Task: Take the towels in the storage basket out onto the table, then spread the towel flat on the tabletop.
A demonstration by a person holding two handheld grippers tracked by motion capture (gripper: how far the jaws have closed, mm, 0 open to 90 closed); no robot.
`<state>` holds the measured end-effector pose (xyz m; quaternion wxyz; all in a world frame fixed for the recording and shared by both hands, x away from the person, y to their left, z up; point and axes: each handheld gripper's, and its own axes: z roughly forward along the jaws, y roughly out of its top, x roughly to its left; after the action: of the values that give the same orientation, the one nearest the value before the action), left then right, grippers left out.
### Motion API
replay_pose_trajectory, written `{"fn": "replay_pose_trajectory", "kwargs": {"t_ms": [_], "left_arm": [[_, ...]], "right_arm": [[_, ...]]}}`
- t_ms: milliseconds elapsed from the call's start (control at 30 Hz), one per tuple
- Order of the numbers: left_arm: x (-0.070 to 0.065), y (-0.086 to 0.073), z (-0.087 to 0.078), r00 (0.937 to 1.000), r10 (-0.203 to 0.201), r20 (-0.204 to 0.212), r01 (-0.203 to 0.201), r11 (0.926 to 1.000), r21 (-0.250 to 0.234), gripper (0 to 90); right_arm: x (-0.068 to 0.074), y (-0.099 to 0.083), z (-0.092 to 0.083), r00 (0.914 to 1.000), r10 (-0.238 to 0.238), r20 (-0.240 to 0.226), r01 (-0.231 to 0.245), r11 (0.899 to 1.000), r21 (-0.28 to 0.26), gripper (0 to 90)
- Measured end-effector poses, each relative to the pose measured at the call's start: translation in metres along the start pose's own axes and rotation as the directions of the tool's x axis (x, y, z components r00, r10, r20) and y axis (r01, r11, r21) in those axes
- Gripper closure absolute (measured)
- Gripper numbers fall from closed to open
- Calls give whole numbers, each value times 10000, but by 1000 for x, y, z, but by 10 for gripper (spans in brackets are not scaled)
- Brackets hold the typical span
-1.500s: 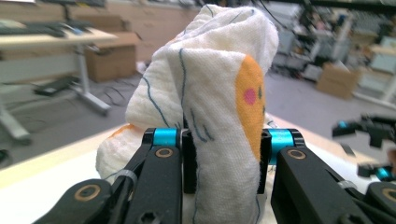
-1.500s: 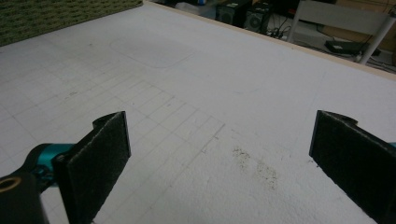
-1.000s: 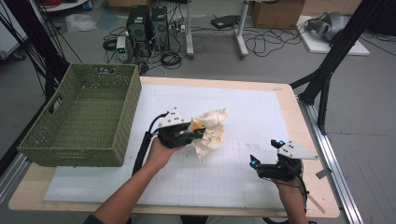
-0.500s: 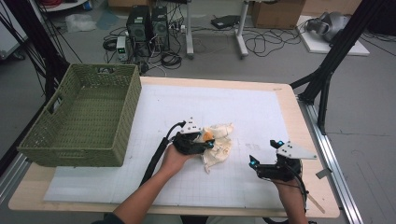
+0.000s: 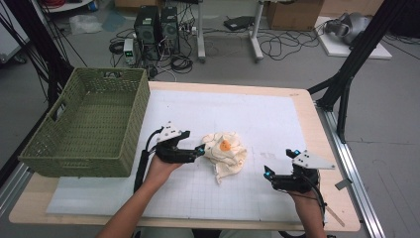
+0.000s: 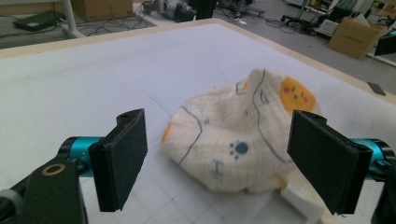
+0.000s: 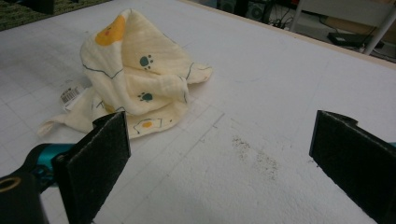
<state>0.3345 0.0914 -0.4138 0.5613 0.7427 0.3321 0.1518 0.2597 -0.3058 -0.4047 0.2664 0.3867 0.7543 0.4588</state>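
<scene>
A crumpled cream baby cloth with paw prints and an orange face lies in a heap on the white mat, well to the right of the green basket. The left gripper sits just left of the cloth; its jaws have just been opening and stand wide apart, not pressing it. The right gripper rests to the right of the cloth, jaws apart with nothing between them.
</scene>
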Motion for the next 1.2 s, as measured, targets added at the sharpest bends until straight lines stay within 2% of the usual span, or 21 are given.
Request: {"fn": "replay_pose_trajectory", "kwargs": {"t_ms": [100,200,300,400,533,567,700,933,1200], "left_arm": [[6,-4,-12,10000,-73,-12,73,9999,-88,187],[11,-8,-19,9995,-213,-212,209,9996,-183,187],[12,-13,-25,9998,9,-179,-7,10000,98,187],[15,-13,-29,9997,-135,-223,130,9996,-247,187],[17,-14,-30,9995,-159,-279,151,9995,-265,190],[17,-15,-30,9995,-172,-280,165,9995,-258,203],[15,-14,-31,9993,-149,-337,140,9995,-275,202],[17,-14,-31,9987,-236,-448,224,9993,-285,206],[17,-15,-31,9983,-190,-543,179,9996,-218,207]], "right_arm": [[0,0,2,9999,86,-88,-86,10000,24,42],[-1,1,4,9993,293,-211,-293,9996,-16,42],[-1,0,6,9989,377,-263,-375,9993,80,43],[-3,-1,9,9987,476,-195,-474,9988,117,42],[-5,-1,12,9983,555,-168,-549,9979,333,42],[-4,-1,16,9975,671,-208,-657,9960,609,42],[-3,-2,19,9985,506,-200,-490,9961,737,42],[-5,-2,16,9984,560,-30,-558,9970,541,42],[-4,-1,21,9985,544,-78,-540,9974,477,41]]}}
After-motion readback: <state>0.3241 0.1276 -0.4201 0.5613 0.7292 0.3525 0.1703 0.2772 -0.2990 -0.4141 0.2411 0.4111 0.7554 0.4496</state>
